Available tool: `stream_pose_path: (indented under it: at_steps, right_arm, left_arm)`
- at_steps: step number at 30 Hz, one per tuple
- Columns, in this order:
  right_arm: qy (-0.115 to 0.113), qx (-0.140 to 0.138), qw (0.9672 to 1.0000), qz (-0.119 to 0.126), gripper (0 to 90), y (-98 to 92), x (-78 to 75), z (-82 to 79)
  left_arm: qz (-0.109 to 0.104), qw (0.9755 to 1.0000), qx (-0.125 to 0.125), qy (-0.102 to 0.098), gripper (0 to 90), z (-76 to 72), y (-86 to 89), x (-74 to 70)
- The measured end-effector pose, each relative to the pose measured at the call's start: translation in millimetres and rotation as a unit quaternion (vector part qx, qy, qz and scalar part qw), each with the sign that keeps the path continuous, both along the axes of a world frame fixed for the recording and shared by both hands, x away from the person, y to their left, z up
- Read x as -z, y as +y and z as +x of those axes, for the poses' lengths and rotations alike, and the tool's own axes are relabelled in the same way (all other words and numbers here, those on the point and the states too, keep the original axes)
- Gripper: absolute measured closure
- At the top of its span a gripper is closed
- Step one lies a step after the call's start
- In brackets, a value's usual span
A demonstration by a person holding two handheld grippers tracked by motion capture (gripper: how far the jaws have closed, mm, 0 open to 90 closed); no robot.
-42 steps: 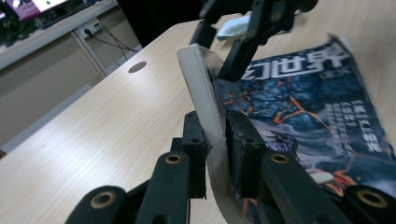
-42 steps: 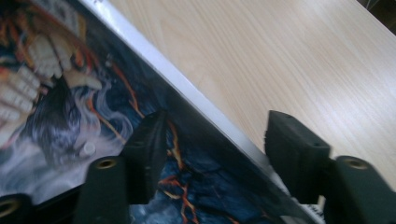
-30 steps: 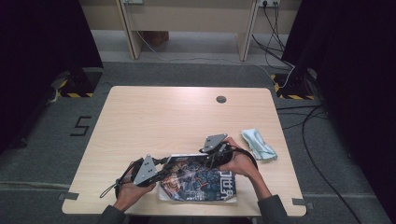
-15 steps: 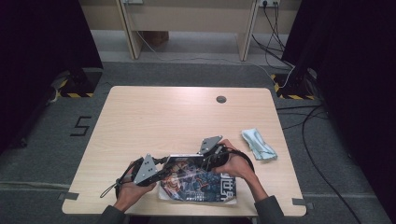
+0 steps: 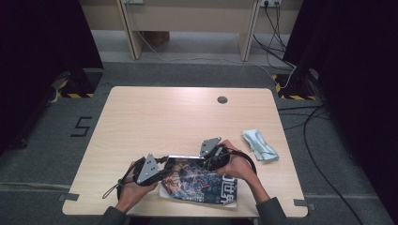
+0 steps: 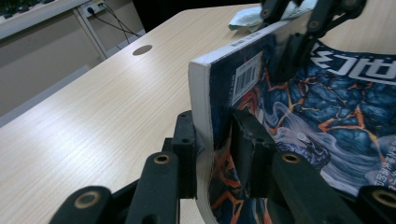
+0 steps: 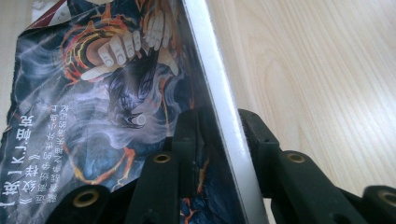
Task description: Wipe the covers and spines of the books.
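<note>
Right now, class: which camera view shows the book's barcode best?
The left gripper view: the barcode faces the camera near the spine of the book, its bars sharp, above the left gripper. The right gripper view shows the cover art and page edge, with no barcode. In the high view the book is too small to make it out.

Bench point(image 5: 155, 122): light wood top, standing on grey carpet.
Cable port point(image 5: 222, 99): round, dark, sitting near the far edge of the bench.
Cloth point(image 5: 259, 145): pale blue, lying crumpled toward the right edge.
Floor cables point(image 5: 324, 112): trailing along the right side.
</note>
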State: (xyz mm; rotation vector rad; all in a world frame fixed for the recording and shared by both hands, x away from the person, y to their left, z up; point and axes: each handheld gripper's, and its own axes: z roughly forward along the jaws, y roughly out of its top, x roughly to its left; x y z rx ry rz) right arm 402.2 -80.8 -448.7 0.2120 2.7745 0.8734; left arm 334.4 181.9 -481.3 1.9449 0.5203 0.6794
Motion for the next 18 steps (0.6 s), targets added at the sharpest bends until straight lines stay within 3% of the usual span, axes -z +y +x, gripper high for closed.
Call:
stream_pose_path:
  at_steps: [3,7,15,18]
  right_arm:
    - [0.012,0.01,0.9999,0.005,74.1,-1.4,-4.7,-3.4]
    - [0.016,0.009,0.9998,0.003,76.9,-2.7,-6.0,-4.8]
    - [0.008,0.016,0.9993,-0.034,82.6,2.6,-10.4,-10.1]
    - [0.007,0.017,0.9988,-0.045,82.8,2.5,-13.2,-8.9]
  left_arm:
    - [-0.017,0.9998,-0.005,0.006,69.5,1.4,0.4,0.5]
    - [-0.006,0.9999,-0.007,0.011,68.2,2.1,-1.3,1.6]
    - [-0.025,0.9986,-0.032,0.034,58.6,5.7,5.0,4.2]
    - [-0.037,0.997,-0.046,0.05,51.6,2.5,9.8,3.0]
